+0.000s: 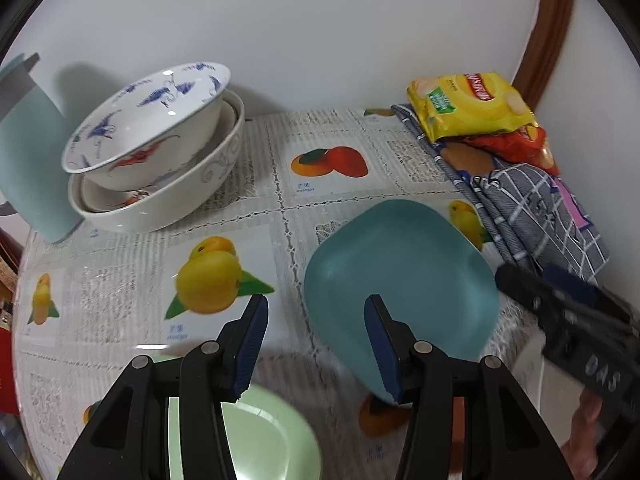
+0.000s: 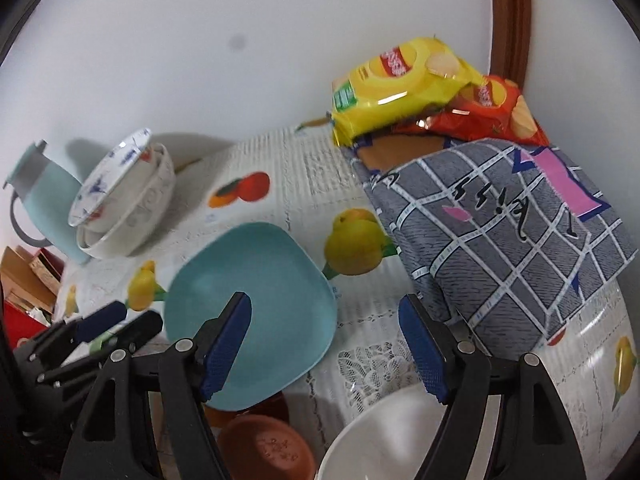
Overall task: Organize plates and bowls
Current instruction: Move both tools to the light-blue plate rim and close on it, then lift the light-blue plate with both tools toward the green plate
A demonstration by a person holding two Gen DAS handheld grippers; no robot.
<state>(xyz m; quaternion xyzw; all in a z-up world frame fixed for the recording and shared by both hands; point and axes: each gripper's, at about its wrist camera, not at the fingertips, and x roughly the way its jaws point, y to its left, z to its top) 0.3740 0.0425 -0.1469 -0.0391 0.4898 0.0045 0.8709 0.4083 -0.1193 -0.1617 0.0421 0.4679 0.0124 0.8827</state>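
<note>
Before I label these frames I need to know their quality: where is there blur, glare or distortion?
Left wrist view: the green plate and the right hand-held gripper smear with motion blur; small glints on the stacked bowls. Right wrist view: glare on the yellow snack bag, soft nearby brown bowl. Both: fisheye curvature, dark corners.

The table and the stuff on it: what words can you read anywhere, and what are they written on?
"mango": small caption under the mango picture on the tablecloth, just about readable.
"DAS": raised letters on the right gripper, partly blurred.
Yellow snack bag: red logo and green label, too blurred to read.
Red snack bag: logo too blurred.
Grey checked cloth: black handwriting-like marks, unreadable.
Other fruit captions on the tablecloth: too small.
</note>
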